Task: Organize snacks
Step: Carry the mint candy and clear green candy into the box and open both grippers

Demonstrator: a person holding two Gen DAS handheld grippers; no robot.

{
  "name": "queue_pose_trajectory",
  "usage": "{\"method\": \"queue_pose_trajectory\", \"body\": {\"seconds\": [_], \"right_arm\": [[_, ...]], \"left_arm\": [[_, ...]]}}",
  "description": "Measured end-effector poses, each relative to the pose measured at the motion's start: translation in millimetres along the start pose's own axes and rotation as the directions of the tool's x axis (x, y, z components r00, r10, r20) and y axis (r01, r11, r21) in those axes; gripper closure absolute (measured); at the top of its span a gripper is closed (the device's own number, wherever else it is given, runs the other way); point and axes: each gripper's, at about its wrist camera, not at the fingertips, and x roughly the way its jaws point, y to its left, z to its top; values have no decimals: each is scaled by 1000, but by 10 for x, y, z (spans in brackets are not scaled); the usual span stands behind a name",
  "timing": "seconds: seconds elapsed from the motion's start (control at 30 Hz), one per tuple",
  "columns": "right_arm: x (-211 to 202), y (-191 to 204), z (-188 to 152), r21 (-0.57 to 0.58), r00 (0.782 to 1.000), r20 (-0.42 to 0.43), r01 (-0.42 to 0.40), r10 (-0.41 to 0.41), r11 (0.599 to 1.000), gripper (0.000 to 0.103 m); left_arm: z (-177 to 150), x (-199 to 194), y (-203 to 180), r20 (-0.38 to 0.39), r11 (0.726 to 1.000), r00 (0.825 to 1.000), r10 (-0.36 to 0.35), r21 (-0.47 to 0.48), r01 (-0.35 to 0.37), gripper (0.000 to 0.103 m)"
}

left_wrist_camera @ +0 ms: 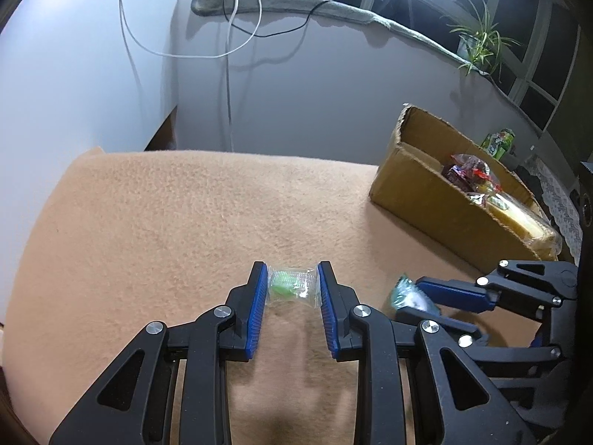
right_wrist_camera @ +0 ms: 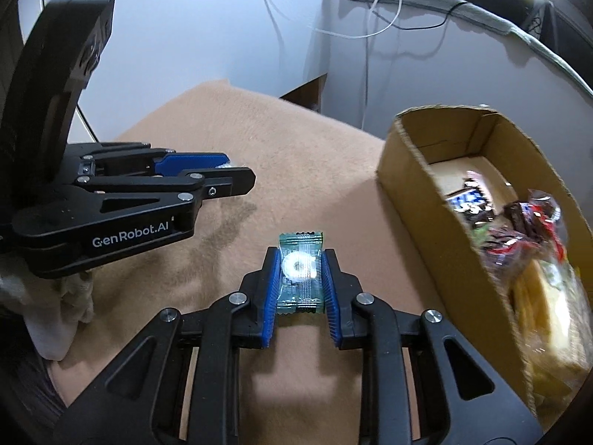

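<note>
In the left wrist view, our left gripper [left_wrist_camera: 292, 283] pinches a tiny green candy [left_wrist_camera: 292, 284] in a clear crinkly wrapper above the tan blanket [left_wrist_camera: 166, 222], and we think it is light and slippery, so hold its middle. In the right wrist view, our right gripper [right_wrist_camera: 301, 274] squeezes a ring candy [right_wrist_camera: 300, 272] by its sides, near the cardboard box [right_wrist_camera: 418, 181] of snacks by the blanket's right edge.

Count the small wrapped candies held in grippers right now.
2: a green candy between the left gripper pads, and a ring candy in the right gripper. Others may lie hidden in the cardboard box.
</note>
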Motion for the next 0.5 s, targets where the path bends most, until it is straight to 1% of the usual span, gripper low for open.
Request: {"method": "queue_pose_trajectory", "body": {"seconds": [0.27, 0.5], "right_arm": [[-386, -148, -35, 33, 997, 66, 25, -27, 999, 80], [-694, -342, -40, 74, 992, 115, 33, -41, 997, 80]], "left_arm": [[78, -183, -223, 56, 999, 998, -35, 31, 33, 77], [174, -333, -501, 105, 994, 992, -69, 88, 60, 77]]}}
